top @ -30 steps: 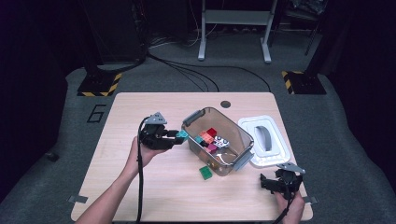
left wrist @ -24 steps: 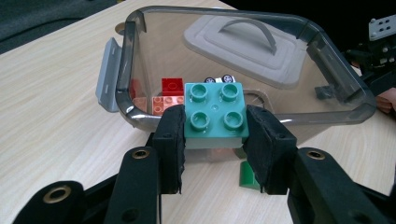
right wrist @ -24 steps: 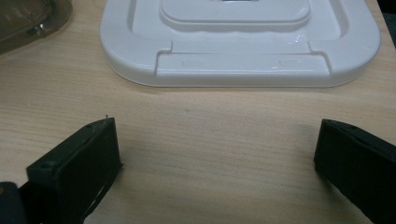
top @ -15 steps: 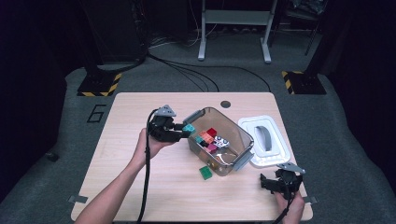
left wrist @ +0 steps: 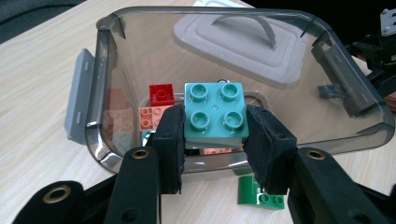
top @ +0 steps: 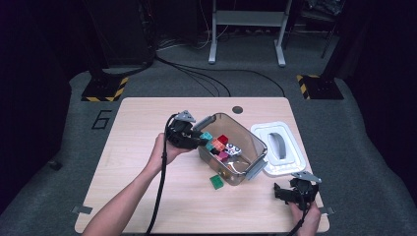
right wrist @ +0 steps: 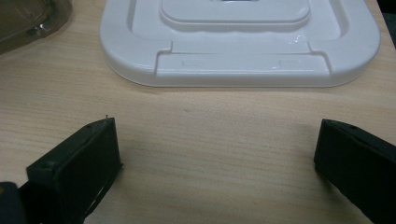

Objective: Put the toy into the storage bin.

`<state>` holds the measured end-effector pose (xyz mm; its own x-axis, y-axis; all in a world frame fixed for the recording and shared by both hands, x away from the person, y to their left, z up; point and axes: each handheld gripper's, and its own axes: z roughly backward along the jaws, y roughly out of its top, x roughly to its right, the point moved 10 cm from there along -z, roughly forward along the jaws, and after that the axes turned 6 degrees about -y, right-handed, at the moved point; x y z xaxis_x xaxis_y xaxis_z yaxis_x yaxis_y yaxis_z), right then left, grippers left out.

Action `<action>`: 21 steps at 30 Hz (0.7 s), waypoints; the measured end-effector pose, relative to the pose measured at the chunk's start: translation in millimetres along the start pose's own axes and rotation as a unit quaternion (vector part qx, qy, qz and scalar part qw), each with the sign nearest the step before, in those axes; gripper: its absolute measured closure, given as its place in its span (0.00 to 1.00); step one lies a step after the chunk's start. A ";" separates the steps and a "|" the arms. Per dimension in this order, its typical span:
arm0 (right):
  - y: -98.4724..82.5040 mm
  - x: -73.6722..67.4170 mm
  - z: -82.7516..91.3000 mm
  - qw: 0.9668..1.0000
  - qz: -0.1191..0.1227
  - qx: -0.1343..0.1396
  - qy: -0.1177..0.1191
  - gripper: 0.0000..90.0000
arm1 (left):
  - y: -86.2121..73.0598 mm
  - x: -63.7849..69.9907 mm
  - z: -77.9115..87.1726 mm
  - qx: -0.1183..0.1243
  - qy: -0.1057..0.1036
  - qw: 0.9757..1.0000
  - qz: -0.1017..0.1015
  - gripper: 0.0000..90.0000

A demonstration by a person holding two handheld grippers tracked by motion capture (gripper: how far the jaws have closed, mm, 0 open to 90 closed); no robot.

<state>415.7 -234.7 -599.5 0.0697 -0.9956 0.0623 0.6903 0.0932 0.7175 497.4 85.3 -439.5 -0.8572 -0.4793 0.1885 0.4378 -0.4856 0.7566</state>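
Fingers of our left gripper pinch the teal brick right over the clear bin; we'd clear the rim, then release low. Right gripper sits wide open, empty.

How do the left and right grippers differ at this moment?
The left gripper has its jaws shut on a teal brick; the right gripper has its jaws wide apart with nothing between them. The left is raised at the rim of the clear bin; the right sits low near the table's front edge, facing the white lid. Both are hand-held.
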 end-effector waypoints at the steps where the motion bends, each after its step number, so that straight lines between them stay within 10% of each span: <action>1: -0.2 -0.1 0.1 1.000 -0.001 -0.001 0.000 0.00 | -0.1 0.9 -1.1 -0.001 -0.001 1.000 0.000 0.66; 21: -0.2 -0.1 0.1 1.000 -0.002 -0.001 -0.001 0.00 | -3.9 -1.9 -18.4 -0.032 -0.004 0.999 0.007 0.66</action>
<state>415.4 -234.6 -599.6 0.0658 -0.9960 0.0610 0.6916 0.0896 0.7167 502.3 74.6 -454.3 -0.8532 -0.4804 0.2033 0.4653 -0.5246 0.7130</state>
